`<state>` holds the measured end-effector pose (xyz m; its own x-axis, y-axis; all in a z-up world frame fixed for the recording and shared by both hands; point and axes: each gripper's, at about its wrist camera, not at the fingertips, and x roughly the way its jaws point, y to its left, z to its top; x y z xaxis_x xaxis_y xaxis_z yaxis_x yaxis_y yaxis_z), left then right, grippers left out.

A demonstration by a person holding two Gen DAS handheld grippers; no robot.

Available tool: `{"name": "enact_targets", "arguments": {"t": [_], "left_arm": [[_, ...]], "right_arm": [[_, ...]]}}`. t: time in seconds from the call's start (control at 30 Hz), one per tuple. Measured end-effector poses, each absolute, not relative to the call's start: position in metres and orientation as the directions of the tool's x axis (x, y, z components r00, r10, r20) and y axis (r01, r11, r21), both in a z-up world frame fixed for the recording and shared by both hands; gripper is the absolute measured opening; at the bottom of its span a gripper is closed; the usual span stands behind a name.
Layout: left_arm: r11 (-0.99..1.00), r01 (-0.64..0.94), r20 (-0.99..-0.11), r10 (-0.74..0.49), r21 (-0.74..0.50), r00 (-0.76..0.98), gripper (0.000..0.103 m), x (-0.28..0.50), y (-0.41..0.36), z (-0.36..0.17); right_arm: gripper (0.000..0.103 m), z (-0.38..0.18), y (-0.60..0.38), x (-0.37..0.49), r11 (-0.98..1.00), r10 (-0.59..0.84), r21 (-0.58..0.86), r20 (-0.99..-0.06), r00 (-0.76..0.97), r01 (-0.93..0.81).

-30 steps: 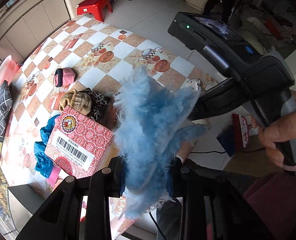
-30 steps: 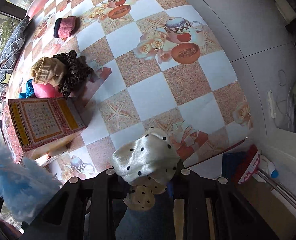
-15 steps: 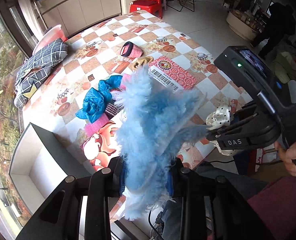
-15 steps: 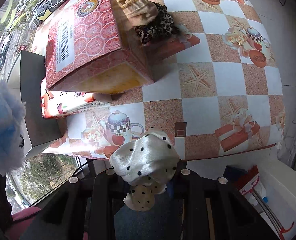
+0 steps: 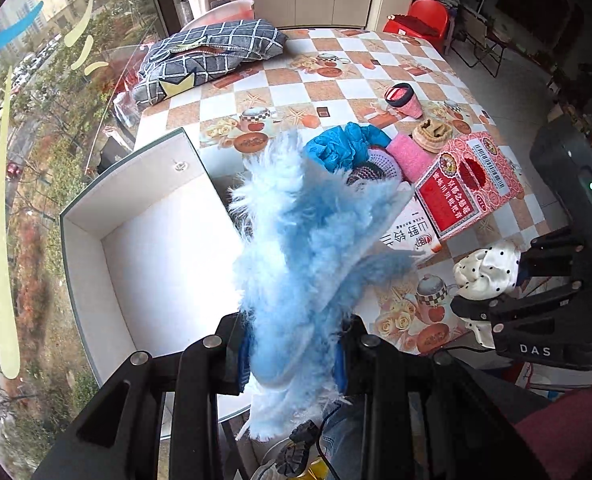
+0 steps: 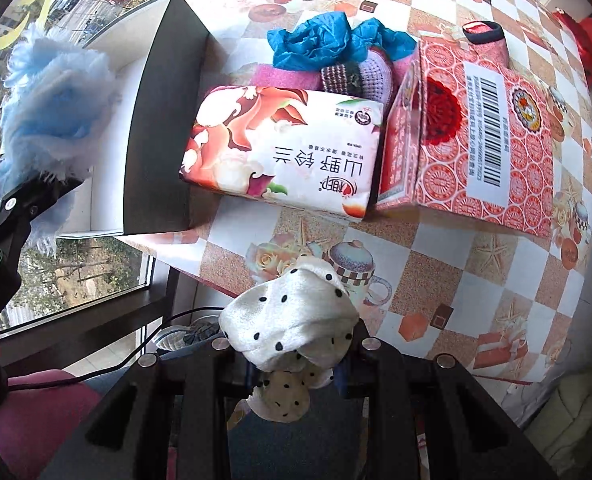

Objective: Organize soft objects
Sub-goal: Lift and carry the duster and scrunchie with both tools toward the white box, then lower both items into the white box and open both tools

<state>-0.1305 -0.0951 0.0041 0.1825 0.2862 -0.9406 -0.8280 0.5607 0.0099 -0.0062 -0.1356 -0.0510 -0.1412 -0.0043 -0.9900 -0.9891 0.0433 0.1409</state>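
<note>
My left gripper (image 5: pixel 292 354) is shut on a fluffy light-blue soft item (image 5: pixel 308 240) and holds it above the near right corner of an open white box (image 5: pixel 152 248). The fluffy item also shows in the right wrist view (image 6: pixel 52 100), over the box (image 6: pixel 156 120). My right gripper (image 6: pixel 296 354) is shut on a white satin polka-dot scrunchie (image 6: pixel 292 320) near the table's front edge; it also shows in the left wrist view (image 5: pixel 486 272). A blue cloth (image 6: pixel 328 40), pink and knitted soft items (image 6: pixel 352 74) lie in a heap on the table.
A floral tissue pack (image 6: pixel 284 152) and a red patterned carton (image 6: pixel 468 140) stand beside the box. A pink cup-like roll (image 5: pixel 406 98), a tan knit item (image 5: pixel 432 134) and a checked cushion (image 5: pixel 212 56) lie further back. A window runs along the left.
Both grippers have swung left with their loads. The fluffy item is now over the white box, and the scrunchie faces the tissue pack and carton.
</note>
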Motion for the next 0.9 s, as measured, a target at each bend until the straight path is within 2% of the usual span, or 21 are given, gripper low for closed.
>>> {"name": "enact_targets", "arguments": {"t": [0.43,0.9], "left_arm": [[0.261,-0.965,-0.948,0.311,0.016,0.068,0.033,-0.218,-0.071,-0.011],[0.127,-0.992,-0.954,0.296,-0.003,0.041,0.034,-0.255,-0.072,-0.020]], "right_arm": [[0.027,-0.020,-0.077,-0.086,-0.128,0.034,0.186,-0.981,-0.192,-0.974],[0.028,-0.014,-0.054,-0.148,-0.285,0.042,0.193,-0.976,-0.214,-0.939]]}}
